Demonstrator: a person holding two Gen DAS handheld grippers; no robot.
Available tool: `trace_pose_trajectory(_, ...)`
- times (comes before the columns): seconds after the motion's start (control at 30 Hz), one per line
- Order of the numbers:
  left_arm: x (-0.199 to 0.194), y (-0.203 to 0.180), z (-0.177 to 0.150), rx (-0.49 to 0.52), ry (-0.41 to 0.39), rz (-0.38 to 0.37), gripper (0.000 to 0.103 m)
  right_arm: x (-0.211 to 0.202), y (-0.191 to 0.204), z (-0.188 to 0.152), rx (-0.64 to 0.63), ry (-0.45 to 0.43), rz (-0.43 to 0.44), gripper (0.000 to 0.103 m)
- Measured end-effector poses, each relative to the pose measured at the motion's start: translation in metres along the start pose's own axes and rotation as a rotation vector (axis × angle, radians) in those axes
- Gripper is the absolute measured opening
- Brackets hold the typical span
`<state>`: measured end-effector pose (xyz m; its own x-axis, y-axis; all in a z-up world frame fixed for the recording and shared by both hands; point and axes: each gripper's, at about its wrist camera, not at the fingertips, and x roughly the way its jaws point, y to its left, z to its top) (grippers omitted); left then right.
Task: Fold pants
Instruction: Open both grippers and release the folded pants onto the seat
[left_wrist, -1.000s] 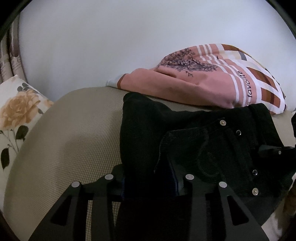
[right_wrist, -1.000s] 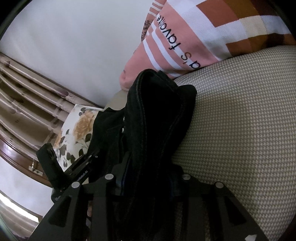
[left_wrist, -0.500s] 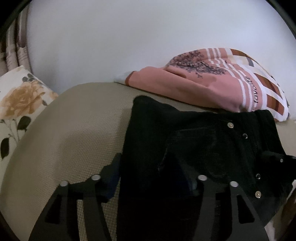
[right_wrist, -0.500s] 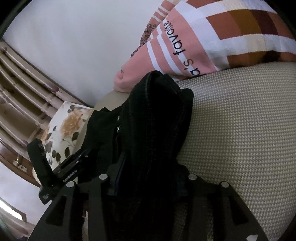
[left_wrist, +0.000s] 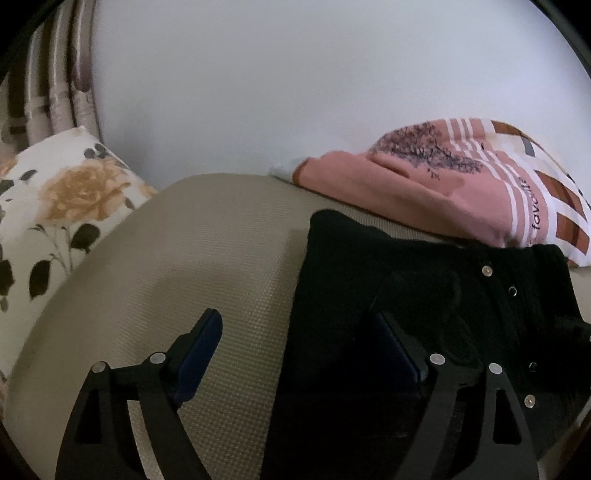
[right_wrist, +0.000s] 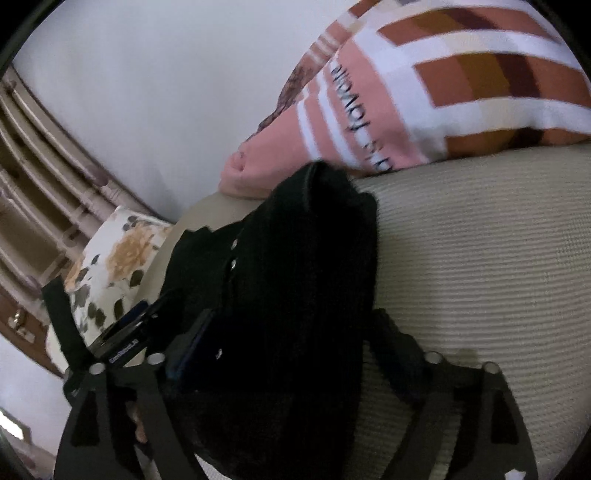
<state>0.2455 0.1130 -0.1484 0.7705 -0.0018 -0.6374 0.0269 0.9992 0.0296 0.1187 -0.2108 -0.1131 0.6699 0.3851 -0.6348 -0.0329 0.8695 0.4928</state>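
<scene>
The black pants (left_wrist: 406, 295) lie folded on the beige woven seat (left_wrist: 192, 266), with metal snaps showing at their right side. My left gripper (left_wrist: 295, 332) is open, its jaws spread wide; the left finger (left_wrist: 199, 343) is over bare seat and the right finger lies on the pants' near edge. In the right wrist view the pants (right_wrist: 295, 277) lie bunched between the jaws of my right gripper (right_wrist: 291, 339), which is open, with the cloth loose between the fingers. The left gripper's body (right_wrist: 110, 339) shows at the left.
A pink striped pillow (left_wrist: 461, 192) lies right behind the pants against the white wall; it also shows in the right wrist view (right_wrist: 424, 92). A floral cushion (left_wrist: 55, 206) sits at the left, with a curtain behind it. Wooden furniture (right_wrist: 29, 177) stands far left.
Both grippers have opened and let go of the pants, which now rest on the seat. The left gripper has drawn back to the left, the right one slightly back.
</scene>
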Motion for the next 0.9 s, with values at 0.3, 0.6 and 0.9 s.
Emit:
trace_pose_trajectory(0.3,-0.028,-0.006,-0.010,0.043,-0.076,0.054,0.091,-0.050,0.052,-0.028,-0.183,-0.146,-0.197,0.086)
trace_pose_trajectory(0.6,-0.083,-0.012,-0.036,0.053,-0.087,0.051,0.092,-0.079,0.096,-0.063,-0.279,-0.145,-0.188,0.100)
trace_pose_trajectory(0.9,-0.180,-0.023,-0.029,0.022,-0.259,0.005,0.094,-0.136,0.107,-0.081,-0.273,-0.203,-0.183,0.100)
